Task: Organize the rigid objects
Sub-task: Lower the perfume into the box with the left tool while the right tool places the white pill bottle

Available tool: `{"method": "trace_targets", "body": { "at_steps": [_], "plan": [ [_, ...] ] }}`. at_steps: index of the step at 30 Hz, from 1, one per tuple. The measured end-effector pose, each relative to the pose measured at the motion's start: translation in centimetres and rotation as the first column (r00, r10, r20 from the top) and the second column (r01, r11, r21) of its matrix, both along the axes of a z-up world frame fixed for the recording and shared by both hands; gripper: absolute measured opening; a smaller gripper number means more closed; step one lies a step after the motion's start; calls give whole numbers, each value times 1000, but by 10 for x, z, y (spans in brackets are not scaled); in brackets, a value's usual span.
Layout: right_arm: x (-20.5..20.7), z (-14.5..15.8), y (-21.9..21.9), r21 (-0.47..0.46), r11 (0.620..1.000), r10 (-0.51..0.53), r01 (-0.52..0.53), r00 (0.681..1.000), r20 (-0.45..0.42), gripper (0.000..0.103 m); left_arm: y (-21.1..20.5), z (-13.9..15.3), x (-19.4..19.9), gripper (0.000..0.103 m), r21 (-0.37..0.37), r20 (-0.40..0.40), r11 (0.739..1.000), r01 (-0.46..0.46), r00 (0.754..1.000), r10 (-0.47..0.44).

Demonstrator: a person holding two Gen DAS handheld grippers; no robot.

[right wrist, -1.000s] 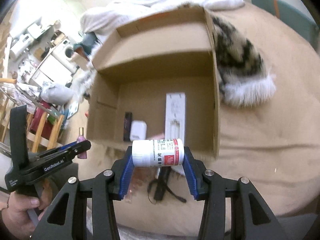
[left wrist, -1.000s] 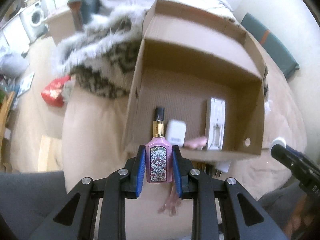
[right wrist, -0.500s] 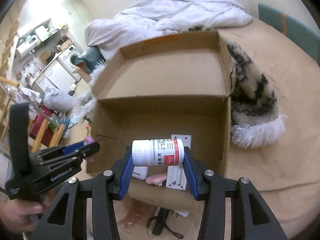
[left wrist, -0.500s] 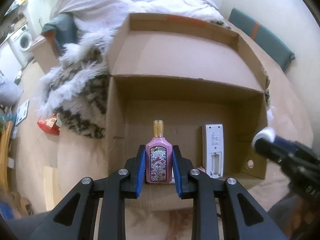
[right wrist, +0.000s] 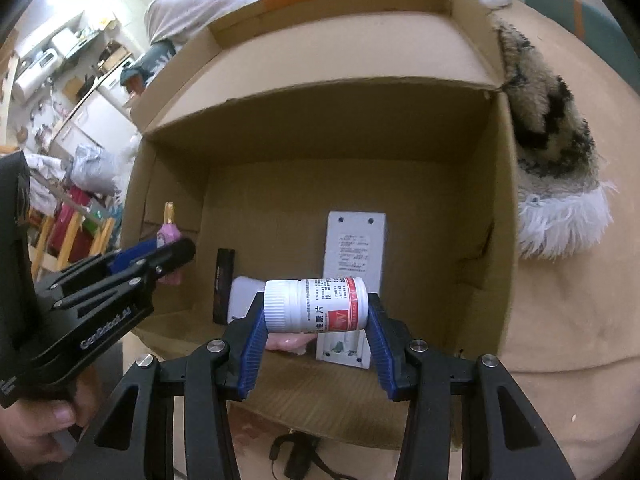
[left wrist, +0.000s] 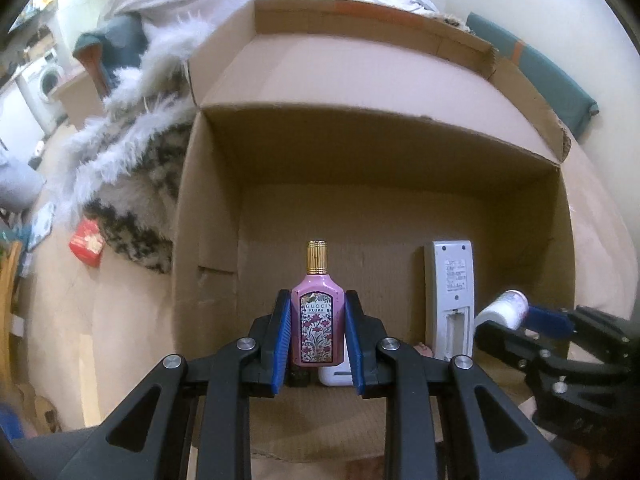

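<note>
While both loads hang over the cardboard box (left wrist: pixel 208 200), I keep my left gripper (left wrist: pixel 318 336) clamped on the pink perfume bottle (left wrist: pixel 317 320), upright so it can stand. My right gripper (right wrist: pixel 316 320) pinches the white pill bottle (right wrist: pixel 316 304) sideways, end to end, at three o'clock beside it, above the grey remote (right wrist: pixel 354 248).

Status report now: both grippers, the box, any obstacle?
Left gripper shut on perfume bottle. Right gripper shut on pill bottle. Both over cardboard box; remote below.
</note>
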State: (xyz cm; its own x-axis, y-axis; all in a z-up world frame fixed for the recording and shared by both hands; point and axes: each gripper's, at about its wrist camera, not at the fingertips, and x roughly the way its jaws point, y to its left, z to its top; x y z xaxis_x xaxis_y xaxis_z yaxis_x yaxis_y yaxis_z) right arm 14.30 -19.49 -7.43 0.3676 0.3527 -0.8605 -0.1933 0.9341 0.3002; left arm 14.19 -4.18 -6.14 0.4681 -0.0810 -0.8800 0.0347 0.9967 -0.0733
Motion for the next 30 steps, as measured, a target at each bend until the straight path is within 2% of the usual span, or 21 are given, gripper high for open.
{"method": "trace_targets", "body": {
  "at_steps": [5,13,17,26,30],
  "plan": [
    [5,-11,5,-46,999,10,-11,999,-32,49,-5,-9,2,23,34,-17,999,12,1000,-12],
    [16,-24,7,-61,998,-10,4,996,-87,49,-11,-23,1,23,53,-68,998,40,997,-36],
    [19,-26,7,-62,998,-18,12,995,-102,49,-9,-27,0,23,54,-61,998,26,998,-23],
    [18,-25,4,-52,998,-27,22,996,-88,49,-12,-27,-6,23,82,-46,996,42,998,-38],
    [16,-17,2,-8,999,-40,40,998,-51,51,-14,-26,-7,23,81,-50,996,42,998,-38]
  ]
}}
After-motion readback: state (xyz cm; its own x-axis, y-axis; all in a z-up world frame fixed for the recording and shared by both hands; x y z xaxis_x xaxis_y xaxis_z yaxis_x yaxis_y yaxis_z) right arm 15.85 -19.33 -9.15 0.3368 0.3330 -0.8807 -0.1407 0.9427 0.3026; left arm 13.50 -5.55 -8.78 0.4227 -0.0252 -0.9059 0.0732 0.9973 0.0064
